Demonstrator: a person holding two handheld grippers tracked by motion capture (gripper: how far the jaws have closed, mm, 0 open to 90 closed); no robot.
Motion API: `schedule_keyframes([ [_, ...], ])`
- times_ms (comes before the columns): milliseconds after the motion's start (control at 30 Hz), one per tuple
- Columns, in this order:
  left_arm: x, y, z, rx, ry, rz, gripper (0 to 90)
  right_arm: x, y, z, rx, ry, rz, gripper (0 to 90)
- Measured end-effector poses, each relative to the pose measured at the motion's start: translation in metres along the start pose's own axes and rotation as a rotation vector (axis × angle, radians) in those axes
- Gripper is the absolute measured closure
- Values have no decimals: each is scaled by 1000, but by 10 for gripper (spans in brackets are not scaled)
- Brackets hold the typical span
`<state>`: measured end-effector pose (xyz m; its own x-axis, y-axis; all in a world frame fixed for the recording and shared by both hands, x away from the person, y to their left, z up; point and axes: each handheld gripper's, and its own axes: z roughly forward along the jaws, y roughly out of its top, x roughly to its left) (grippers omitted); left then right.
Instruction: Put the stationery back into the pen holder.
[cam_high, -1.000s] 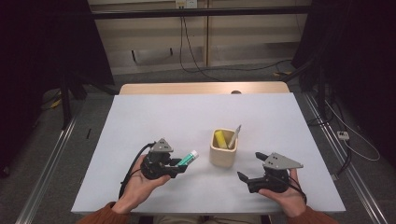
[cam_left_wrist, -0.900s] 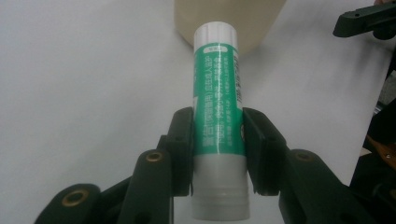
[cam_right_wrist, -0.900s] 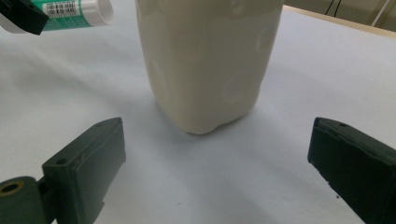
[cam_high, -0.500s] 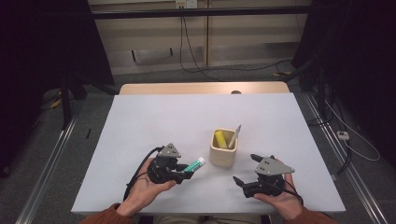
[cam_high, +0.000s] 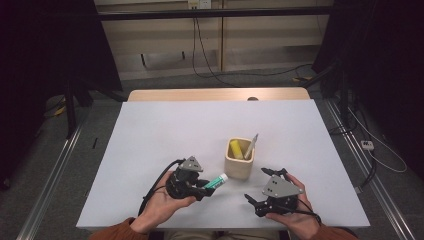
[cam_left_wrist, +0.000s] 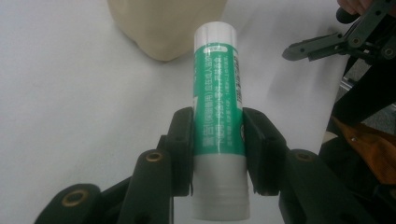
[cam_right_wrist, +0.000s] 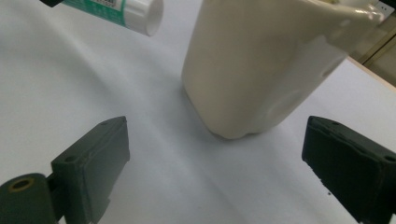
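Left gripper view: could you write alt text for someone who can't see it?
Two black jaws clamp a green-and-white glue stick at its middle, its white cap pointing away toward a cream holder on the white table. At the upper right, the right gripper shows its open jaws.

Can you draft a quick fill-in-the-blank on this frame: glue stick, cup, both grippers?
1. The left gripper is shut on a white and ____ glue stick.
2. The right gripper holds ____; its jaws stand wide apart.
3. The beige cup stands on the table between the two ____.
4. A ____ item sits inside the cup beside a pen-like thing.

Missing words: green; nothing; grippers; yellow
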<state>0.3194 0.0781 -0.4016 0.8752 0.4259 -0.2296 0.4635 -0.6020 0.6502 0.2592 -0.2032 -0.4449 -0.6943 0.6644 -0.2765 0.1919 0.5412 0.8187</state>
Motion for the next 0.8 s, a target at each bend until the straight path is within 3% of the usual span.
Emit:
schedule_keyframes([
  [167, -5, 3, 4, 15, -10, 21, 661, 8, 3, -1, -4, -13, -81, 114],
  [500, -14, 13, 14, 59, -30, 66, 660, 26, 8, -1, 4, -51, -300, 165],
  [800, -22, 23, 26, 68, -61, 80, 660, 39, 11, -2, -10, -102, -483, 226],
])
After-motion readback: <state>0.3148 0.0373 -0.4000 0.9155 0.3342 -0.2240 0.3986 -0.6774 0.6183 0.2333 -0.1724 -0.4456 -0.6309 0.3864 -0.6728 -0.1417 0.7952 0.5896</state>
